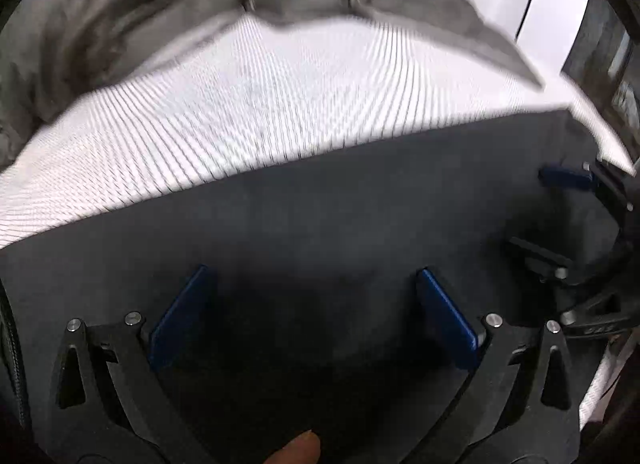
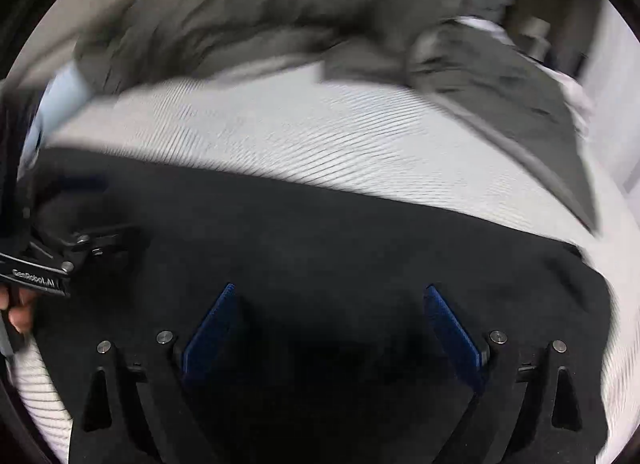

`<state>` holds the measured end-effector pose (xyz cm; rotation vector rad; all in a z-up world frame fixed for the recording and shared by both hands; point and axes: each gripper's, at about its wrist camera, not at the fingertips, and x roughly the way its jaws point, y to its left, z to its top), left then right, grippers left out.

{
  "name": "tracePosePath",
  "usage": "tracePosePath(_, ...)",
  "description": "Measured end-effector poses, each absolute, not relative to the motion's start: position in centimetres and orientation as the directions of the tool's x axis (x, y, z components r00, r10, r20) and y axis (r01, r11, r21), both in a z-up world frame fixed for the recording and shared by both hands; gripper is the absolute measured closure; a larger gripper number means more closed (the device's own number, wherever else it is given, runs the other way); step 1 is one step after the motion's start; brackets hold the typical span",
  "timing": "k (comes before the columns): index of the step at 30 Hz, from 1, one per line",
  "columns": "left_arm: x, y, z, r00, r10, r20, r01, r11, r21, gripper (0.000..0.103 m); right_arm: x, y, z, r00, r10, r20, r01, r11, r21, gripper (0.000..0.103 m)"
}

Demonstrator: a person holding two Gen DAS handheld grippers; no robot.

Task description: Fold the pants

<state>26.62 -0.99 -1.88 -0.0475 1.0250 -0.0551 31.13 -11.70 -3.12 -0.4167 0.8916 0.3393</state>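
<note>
Both views are blurred, so fine detail is hard to read. In the left wrist view the left tool [image 1: 312,300] is released, its two blue fingers [image 1: 182,318] spread wide with nothing between them, held over a dark navy garment, the pants [image 1: 320,199], which lie flat across the near part of a white ribbed bedcover [image 1: 248,111]. The far edge of the pants runs as a fairly straight line from lower left to upper right, with the bedcover bare beyond it. Farther back a heap of grey clothes [image 1: 140,19] rests on the bedcover, one flap of it reaching out to the right. At the right edge of this view the other tool shows, one blue finger and black frame just above the right end of the pants. A fingertip [image 1: 298,448] of the person's hand pokes into the bottom edge. In the right wrist view the right tool [image 2: 330,328] is likewise released, blue fingers [image 2: 210,334] well apart and grasping nothing, over the same pants [image 2: 320,236] (here they look almost black). The white bedcover [image 2: 300,143] shows beyond the pants, and the grey clothes [image 2: 280,15] are piled across the back and down the right side. At the left edge is the black body of the left tool, printed with white lettering, with part of a hand [image 2: 20,314] holding it and a pale blue sleeve [image 2: 60,95] above.
</note>
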Motion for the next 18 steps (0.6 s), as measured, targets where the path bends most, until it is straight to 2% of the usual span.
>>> tracePosePath(3, 26.6, -0.5, -2.6, 0.517, -0.087, -0.852, 0.040, 0.996, -0.078, 0.000, 31.1, -15.0, -3.9, 0.586, 0.081, -0.806, -0.431, 0.874, -0.226, 0.008)
tracePosePath(5, 26.3, 0.5, -2.6, 0.519, -0.086, -0.851, 0.036, 0.996, -0.078, 0.000, 32.7, -19.9, -3.4, 0.615, -0.026, -0.788, -0.286, 0.924, -0.253, 0.007)
tracePosePath(7, 25.9, 1.4, -2.5, 0.520, -0.080, -0.850, 0.027, 0.997, -0.077, 0.000, 33.6, -26.9, -3.1, 0.632, -0.238, -0.738, -0.040, 0.940, -0.338, 0.007)
tracePosePath(9, 25.5, 2.3, -2.5, 0.523, -0.063, -0.850, 0.007, 0.998, -0.070, 0.000, 33.9, -32.8, -2.7, 0.613, -0.298, -0.732, 0.126, 0.951, -0.282, 0.007)
tracePosePath(11, 25.3, 2.8, -2.3, 0.528, -0.051, -0.848, -0.015, 0.998, -0.069, 0.001, 33.6, -34.4, -2.1, 0.627, -0.244, -0.740, 0.134, 0.969, -0.206, 0.007)
tracePosePath(12, 25.0, 2.7, -1.8, 0.537, -0.037, -0.843, -0.028, 0.998, -0.061, 0.001, 33.4, -34.3, -1.7, 0.631, -0.256, -0.733, 0.131, 0.966, -0.224, 0.007)
tracePosePath(15, 24.6, 2.3, 0.5, 0.601, -0.038, -0.799, -0.030, 0.997, -0.069, 0.001, 32.3, -31.3, 1.7, 0.691, -0.385, -0.611, 0.167, 0.908, -0.384, 0.007)
tracePosePath(17, 26.0, 3.2, 1.1, 0.632, -0.062, -0.773, -0.036, 0.993, -0.109, 0.001, 32.1, -28.8, 4.2, 0.746, -0.331, -0.578, 0.141, 0.927, -0.349, 0.007)
tracePosePath(18, 26.4, 2.9, 1.2, 0.641, -0.077, -0.764, -0.044, 0.990, -0.137, 0.001, 32.7, -26.4, 5.4, 0.771, -0.254, -0.584, 0.088, 0.950, -0.298, 0.007)
